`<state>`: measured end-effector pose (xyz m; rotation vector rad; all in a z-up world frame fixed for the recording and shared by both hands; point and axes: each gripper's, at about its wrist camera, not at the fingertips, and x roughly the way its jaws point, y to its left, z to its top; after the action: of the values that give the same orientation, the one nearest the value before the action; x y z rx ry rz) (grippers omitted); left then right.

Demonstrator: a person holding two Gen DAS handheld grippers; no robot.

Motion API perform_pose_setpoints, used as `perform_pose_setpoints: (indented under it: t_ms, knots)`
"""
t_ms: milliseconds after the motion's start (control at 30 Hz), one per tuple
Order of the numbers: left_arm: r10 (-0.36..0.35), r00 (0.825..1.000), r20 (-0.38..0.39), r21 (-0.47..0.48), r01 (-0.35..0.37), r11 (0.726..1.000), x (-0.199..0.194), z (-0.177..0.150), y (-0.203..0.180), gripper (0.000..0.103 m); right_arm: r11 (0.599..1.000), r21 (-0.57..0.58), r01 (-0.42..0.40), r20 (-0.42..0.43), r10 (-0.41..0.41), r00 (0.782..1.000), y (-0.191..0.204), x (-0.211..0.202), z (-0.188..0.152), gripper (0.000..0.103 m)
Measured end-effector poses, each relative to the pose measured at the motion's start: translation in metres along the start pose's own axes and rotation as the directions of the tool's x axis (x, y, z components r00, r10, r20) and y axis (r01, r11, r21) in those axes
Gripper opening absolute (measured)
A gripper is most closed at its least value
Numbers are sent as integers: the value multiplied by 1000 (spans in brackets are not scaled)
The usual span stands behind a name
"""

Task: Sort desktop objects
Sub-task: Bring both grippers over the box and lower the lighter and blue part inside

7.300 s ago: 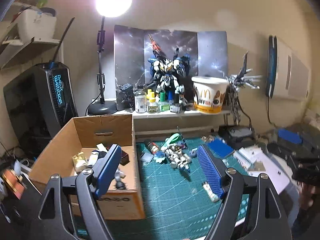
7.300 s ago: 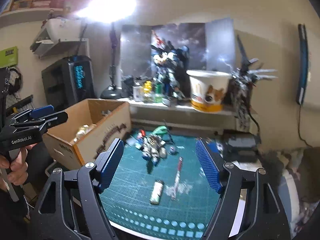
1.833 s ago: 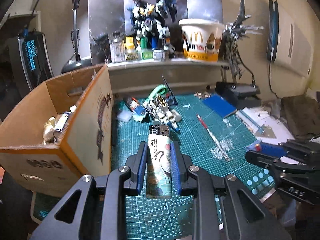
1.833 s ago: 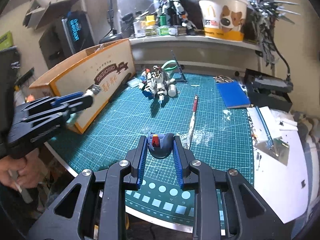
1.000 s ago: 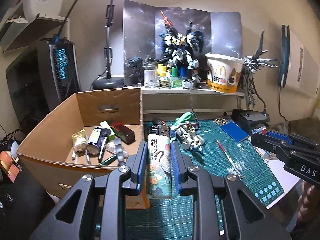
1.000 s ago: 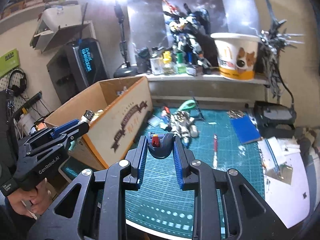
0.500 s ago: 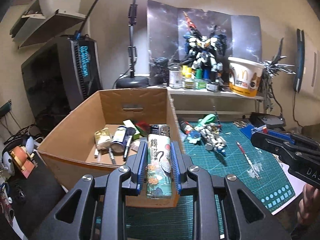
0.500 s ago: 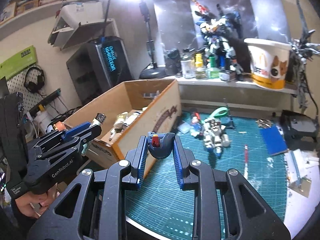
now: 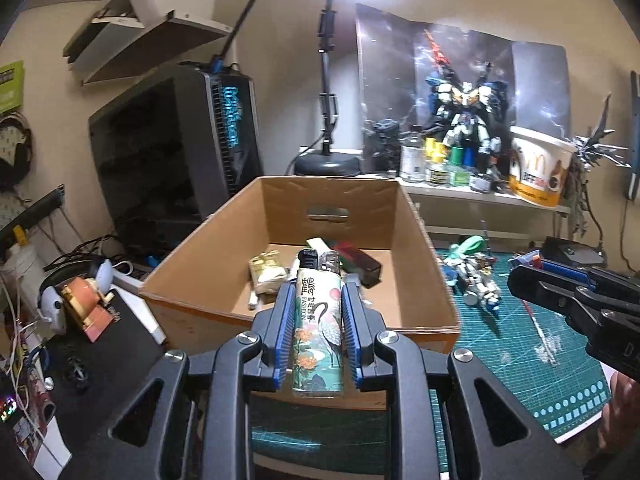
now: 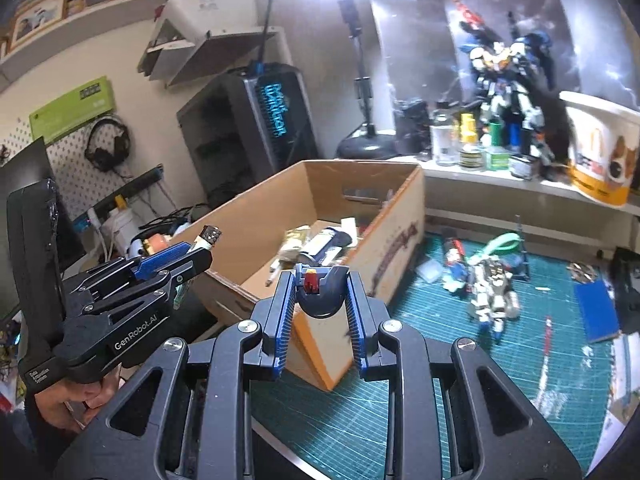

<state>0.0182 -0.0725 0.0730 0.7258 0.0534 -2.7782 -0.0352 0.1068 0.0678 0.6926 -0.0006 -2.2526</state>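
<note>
— Well, what does the left tool (image 9: 318, 316) have?
— Its pads are closed tight on a printed lighter (image 9: 318, 332), held upright above the near edge of the cardboard box (image 9: 304, 312).
— And the right tool (image 10: 320, 300)?
— It is clamped on a small dark blue part (image 10: 319, 294), just over the box's near corner, above the green cutting mat (image 10: 440, 380) on the bench.

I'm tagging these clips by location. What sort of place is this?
Most likely a home hobby desk for model building: a green gridded cutting mat, a blue-and-white robot model figure on a shelf beside small paint bottles, and a brown cardboard box for sorted items.
</note>
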Motion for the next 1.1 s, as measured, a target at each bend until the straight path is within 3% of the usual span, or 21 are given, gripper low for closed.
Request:
perform_pose_setpoints:
  t_ms: [467, 1100]
  knots:
    - [88, 996, -15, -46, -89, 995, -7, -6, 36, 24, 995, -44, -84, -34, 82, 996, 24, 25, 4, 24]
    - [89, 996, 11, -43, -88, 995, -13, 3, 42, 24, 993, -80, -84, -23, 82, 996, 34, 23, 12, 24]
